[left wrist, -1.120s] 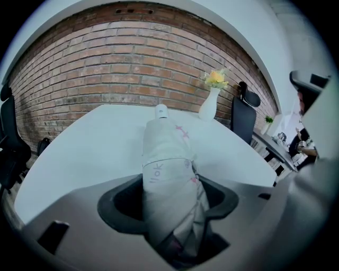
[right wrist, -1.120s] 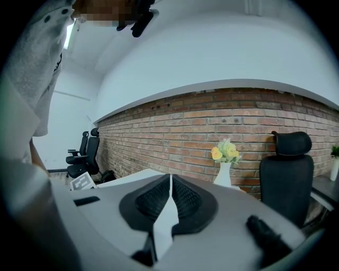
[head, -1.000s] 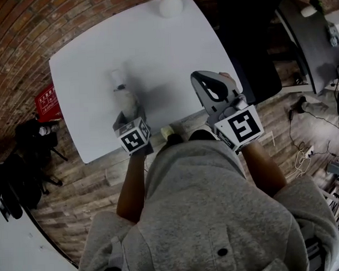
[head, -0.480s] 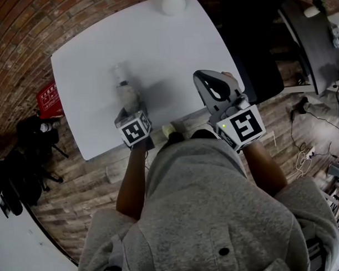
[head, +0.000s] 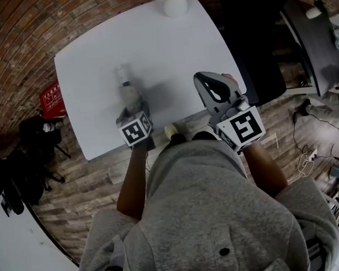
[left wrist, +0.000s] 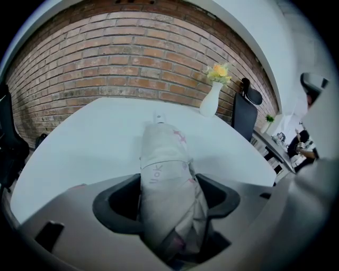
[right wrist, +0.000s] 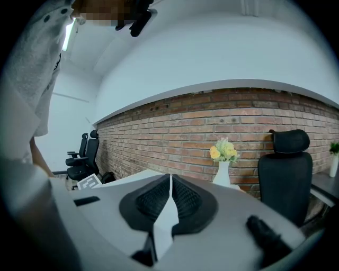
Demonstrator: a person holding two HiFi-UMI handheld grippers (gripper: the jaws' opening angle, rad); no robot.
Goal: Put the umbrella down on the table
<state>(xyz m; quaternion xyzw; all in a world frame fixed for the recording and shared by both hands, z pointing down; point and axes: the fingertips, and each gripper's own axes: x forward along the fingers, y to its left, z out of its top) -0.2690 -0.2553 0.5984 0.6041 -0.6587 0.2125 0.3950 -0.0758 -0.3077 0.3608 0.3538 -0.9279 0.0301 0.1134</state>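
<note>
The folded pale umbrella (head: 126, 90) with pink marks lies lengthwise on the white table (head: 172, 43), its tip pointing away from me. My left gripper (head: 132, 110) points steeply down over the umbrella's near end. In the left gripper view the umbrella (left wrist: 165, 159) runs between the jaws of the left gripper (left wrist: 167, 193), which are opening wide around it. My right gripper (head: 202, 81) hovers level over the table's near right edge. In its own view the right gripper (right wrist: 169, 182) is shut, with nothing between the pads.
A white vase (head: 175, 4) with yellow flowers (left wrist: 218, 72) stands at the table's far edge. A black office chair (head: 250, 51) is to the right of the table. A red box (head: 49, 100) and dark bags (head: 31, 140) sit on the wooden floor at left.
Both grippers stay where they were, and the umbrella rests in the same spot on the table. Only the head view has shifted slightly.
</note>
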